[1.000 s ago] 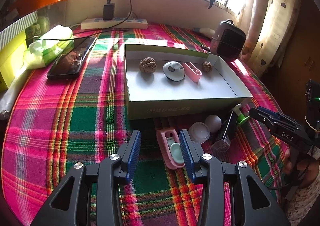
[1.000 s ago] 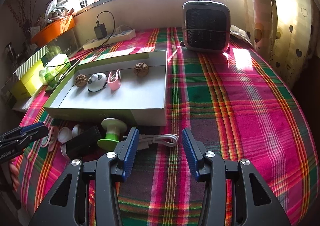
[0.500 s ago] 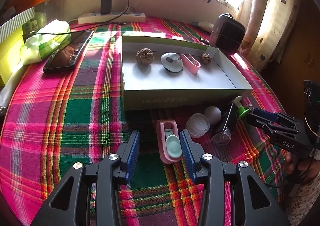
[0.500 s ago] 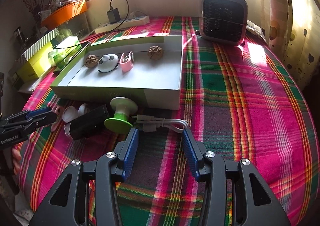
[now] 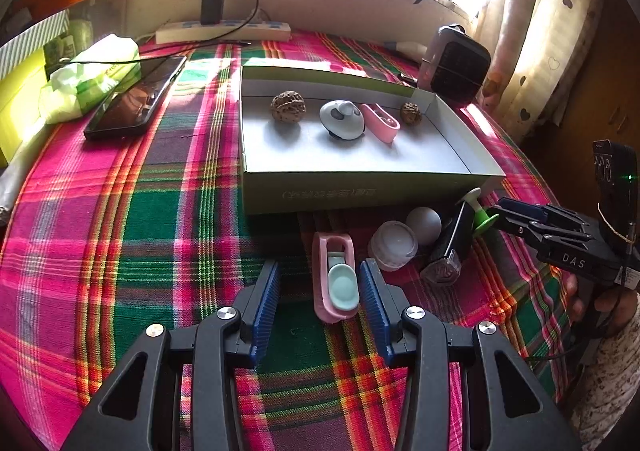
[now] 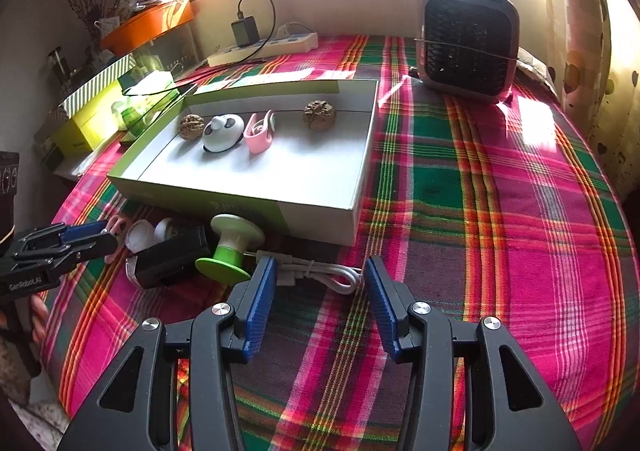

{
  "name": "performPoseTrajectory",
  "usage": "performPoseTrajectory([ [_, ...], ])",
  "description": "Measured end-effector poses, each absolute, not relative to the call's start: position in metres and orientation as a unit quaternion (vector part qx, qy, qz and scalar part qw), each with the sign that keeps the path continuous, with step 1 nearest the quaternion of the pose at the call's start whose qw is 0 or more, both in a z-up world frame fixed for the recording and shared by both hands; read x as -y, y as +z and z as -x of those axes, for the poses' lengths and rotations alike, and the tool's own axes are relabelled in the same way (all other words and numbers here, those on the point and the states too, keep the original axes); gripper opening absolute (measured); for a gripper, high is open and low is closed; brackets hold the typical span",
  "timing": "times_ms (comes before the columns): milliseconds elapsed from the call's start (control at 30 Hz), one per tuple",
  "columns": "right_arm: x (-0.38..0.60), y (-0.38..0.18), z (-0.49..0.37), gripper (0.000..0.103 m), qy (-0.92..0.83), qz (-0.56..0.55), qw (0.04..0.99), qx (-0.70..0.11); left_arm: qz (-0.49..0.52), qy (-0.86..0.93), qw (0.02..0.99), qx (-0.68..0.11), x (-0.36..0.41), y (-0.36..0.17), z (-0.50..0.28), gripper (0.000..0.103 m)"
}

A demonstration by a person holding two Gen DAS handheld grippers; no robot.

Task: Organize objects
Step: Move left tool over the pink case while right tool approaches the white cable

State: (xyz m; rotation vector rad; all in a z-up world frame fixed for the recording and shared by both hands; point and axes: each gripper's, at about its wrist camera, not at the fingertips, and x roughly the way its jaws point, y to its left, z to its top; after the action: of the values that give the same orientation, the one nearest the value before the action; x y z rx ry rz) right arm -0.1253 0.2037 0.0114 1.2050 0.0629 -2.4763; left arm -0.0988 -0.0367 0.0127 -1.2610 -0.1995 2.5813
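Both grippers hang over the plaid cloth (image 5: 120, 219) in front of the box (image 5: 360, 191). The left gripper (image 5: 320, 291) has its fingers spread around a pink clip (image 5: 334, 283), not pressing it. The right gripper (image 6: 320, 291) is spread too, a white cable (image 6: 320, 275) lying between its tips.

Left gripper (image 5: 319, 283) closer over the pink clip (image 5: 334, 280), now between its spread jaws, right gripper (image 6: 320, 283) rolled and nearer the white cable (image 6: 320, 274), now reaching between its jaws
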Motion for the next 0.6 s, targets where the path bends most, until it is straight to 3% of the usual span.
performPoseTrajectory([
  [600, -0.191, 0.008, 0.118, 0.047, -0.861, -0.426, 0.253, -0.109, 0.434, 0.889, 0.131, 0.069, 0.036, 0.012, 0.099, 0.040],
])
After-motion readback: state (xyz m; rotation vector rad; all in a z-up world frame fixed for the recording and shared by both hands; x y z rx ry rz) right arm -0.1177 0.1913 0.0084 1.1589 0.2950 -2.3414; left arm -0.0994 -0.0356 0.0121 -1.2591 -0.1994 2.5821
